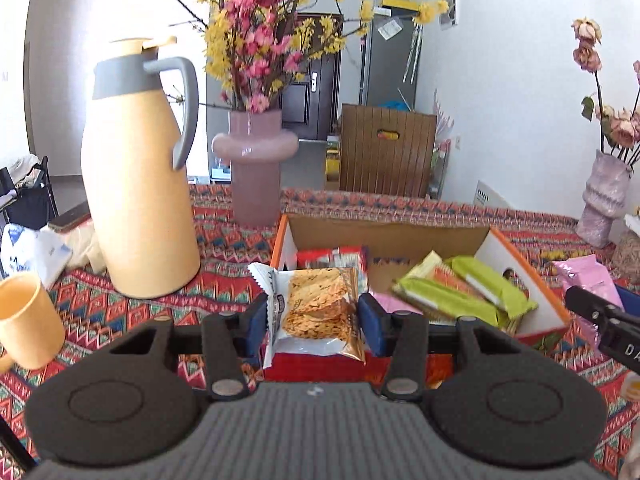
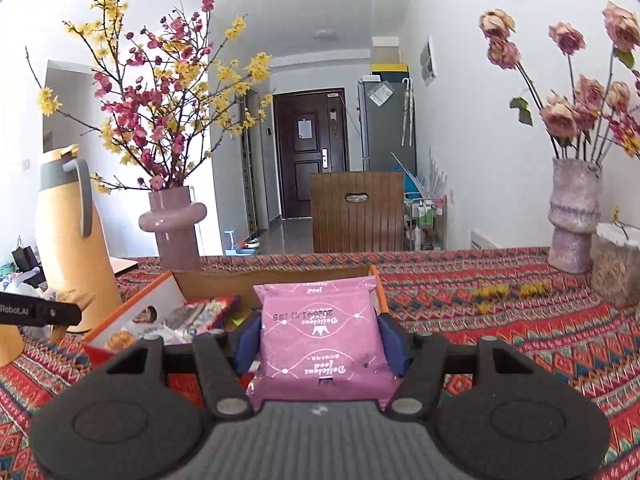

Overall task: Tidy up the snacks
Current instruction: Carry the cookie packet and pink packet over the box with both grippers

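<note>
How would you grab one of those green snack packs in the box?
Grip a green snack pack across its narrow width, near the upper end that leans on the box's sloped side wall. Come from above through the open top: the packs lie slanted and overlapping, so the raised end is probably the freest part.

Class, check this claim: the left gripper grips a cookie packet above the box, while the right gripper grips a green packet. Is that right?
One detail is wrong. The right gripper grips a pink packet, as the right wrist view shows. The left gripper does grip the cookie packet above the box.
</note>
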`<control>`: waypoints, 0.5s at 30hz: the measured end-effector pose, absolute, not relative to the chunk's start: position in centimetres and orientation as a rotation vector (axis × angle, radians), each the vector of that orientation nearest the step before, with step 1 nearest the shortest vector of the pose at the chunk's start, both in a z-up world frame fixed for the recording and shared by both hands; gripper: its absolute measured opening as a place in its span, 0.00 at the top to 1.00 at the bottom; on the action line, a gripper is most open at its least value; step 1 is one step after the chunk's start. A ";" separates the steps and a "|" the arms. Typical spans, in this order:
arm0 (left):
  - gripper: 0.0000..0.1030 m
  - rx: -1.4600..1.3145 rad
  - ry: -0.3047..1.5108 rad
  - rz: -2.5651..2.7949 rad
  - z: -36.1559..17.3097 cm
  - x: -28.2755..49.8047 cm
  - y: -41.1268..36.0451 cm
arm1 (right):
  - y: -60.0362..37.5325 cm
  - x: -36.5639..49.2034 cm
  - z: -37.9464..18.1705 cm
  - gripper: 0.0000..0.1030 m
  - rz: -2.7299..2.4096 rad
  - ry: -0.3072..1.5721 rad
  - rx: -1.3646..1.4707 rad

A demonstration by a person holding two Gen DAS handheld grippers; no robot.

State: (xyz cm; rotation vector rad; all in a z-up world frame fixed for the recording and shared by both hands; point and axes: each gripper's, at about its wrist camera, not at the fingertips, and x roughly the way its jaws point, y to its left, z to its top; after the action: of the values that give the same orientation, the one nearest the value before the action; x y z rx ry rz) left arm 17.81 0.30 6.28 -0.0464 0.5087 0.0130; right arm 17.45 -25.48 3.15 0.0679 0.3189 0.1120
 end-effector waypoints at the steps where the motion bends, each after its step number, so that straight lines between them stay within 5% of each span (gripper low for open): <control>1: 0.53 -0.045 0.503 0.010 6.5 18.2 0.2 | -25.2 18.0 3.5 0.41 0.114 0.317 0.065; 15: 0.53 -0.052 0.449 0.075 5.2 24.2 -0.3 | -21.8 26.8 2.7 0.41 0.115 0.385 0.063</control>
State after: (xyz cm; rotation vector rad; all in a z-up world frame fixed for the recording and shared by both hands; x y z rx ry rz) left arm 24.24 -0.32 5.19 -0.0520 0.4495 0.0750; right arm 26.76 -21.75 2.73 0.0625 0.3852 0.1150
